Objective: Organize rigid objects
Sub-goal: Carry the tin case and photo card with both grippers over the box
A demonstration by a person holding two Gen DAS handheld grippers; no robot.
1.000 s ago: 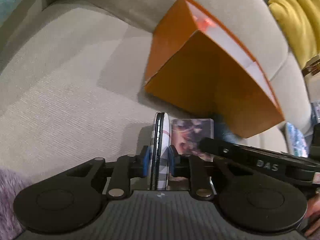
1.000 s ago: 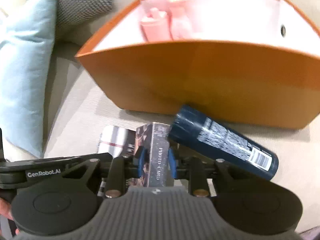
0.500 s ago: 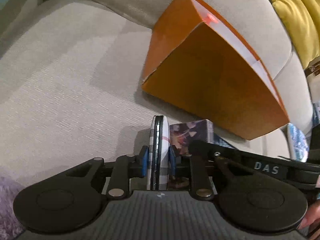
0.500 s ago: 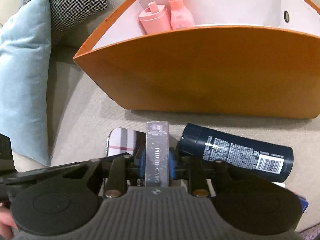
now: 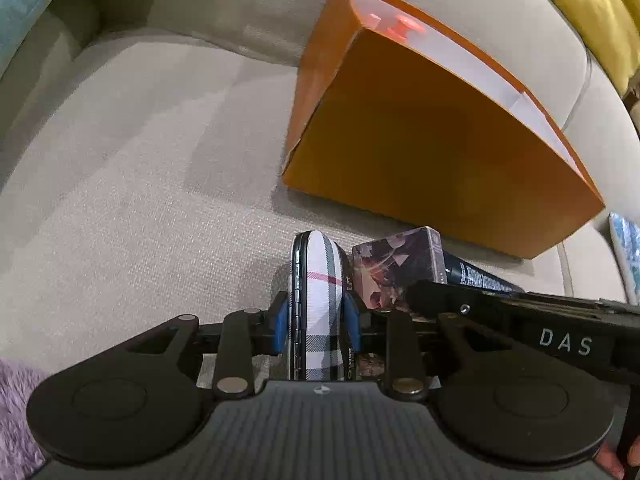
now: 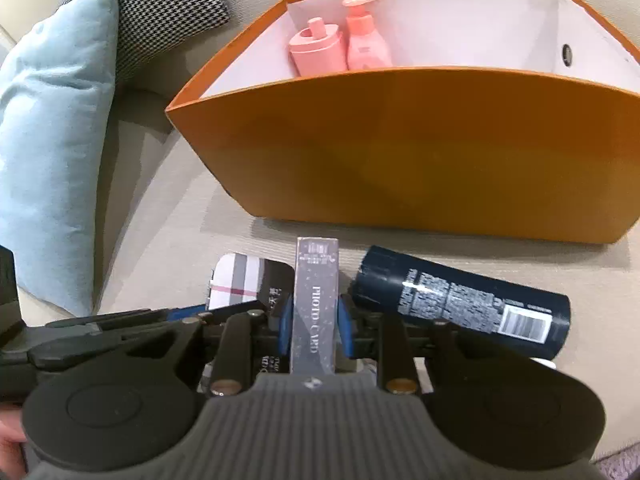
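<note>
A: Left gripper (image 5: 316, 320) – what's it got?
B: A flat plaid case, white w/ grey and pink stripes and a dark zip edge (image 5: 318, 300), stood on edge between the blue pads (image 5: 281, 322). Jaws are opening; the pads look right against its sides, can't see a gap.
A: And the right gripper (image 6: 315, 328)?
B: Pinched tight on a slim grey cardboard box printed "PHOTO CARD" (image 6: 316, 300), upright, pads pressing both faces.
A: Where's the rest?
B: In the right wrist view: a dark navy cylindrical can w/ white print and barcode (image 6: 464, 304) lies on its side at 3 o'clock of the card box, just beside it on the beige fabric sofa seat (image 6: 180, 240). A big orange paper box w/ white inside (image 6: 400, 152) sits at 12 o'clock, open top. Two pink plastic bottles (image 6: 340, 44) stand inside, at its far left corner.
A: Cushions?
B: A pale blue pillow (image 6: 52, 140) at 9 o'clock and a houndstooth cushion (image 6: 160, 8) at 11.
</note>
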